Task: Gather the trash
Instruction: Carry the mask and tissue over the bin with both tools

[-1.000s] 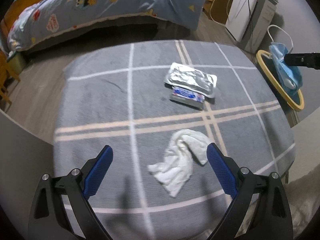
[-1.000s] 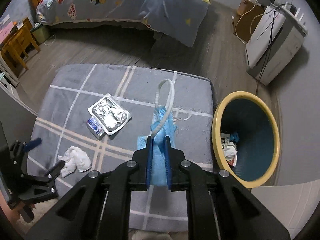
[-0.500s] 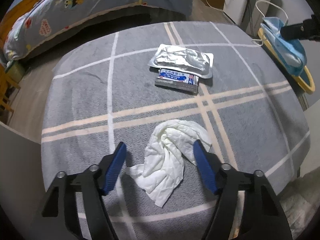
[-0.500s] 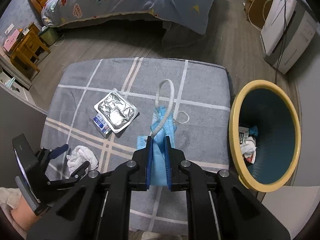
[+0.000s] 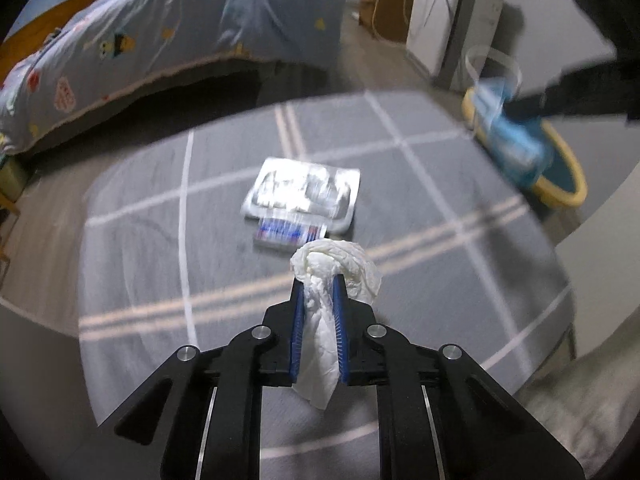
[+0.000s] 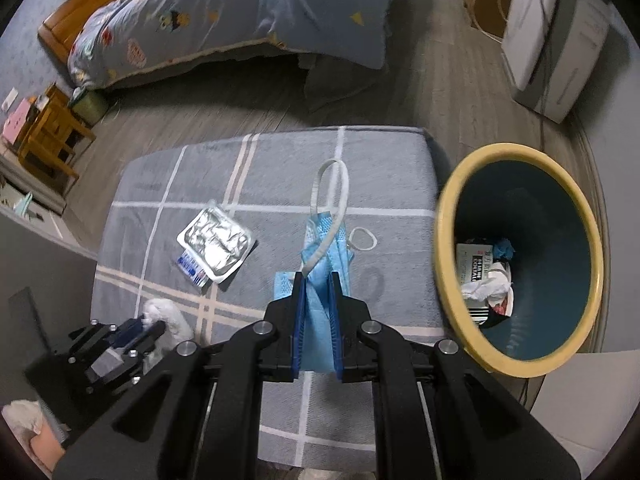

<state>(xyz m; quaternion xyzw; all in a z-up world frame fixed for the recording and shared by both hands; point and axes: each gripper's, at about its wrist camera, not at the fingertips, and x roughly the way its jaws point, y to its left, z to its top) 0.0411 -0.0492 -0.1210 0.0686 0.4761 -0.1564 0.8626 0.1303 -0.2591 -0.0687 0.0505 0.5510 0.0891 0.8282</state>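
My left gripper (image 5: 318, 280) is shut on a crumpled white tissue (image 5: 334, 262) and holds it just above the grey checked ottoman (image 5: 160, 248). My right gripper (image 6: 316, 278) is shut on a blue face mask (image 6: 326, 248) with white ear loops, held above the ottoman's right part, beside the yellow-rimmed trash bin (image 6: 516, 252). A silver foil packet (image 5: 302, 192) and a small blue-and-red wrapper (image 5: 290, 234) lie on the ottoman. The left gripper with the tissue (image 6: 166, 316) also shows in the right wrist view.
The bin (image 5: 560, 176) stands on the floor right of the ottoman and holds paper trash (image 6: 486, 280). A bed with a blue cartoon quilt (image 6: 240, 12) is behind. A white appliance with cables (image 6: 552, 36) stands at the back right. Wooden furniture (image 6: 48, 136) is at the left.
My left gripper has closed on the tissue and lifted it off the ottoman. My right gripper, still holding the mask, has moved closer to the bin.
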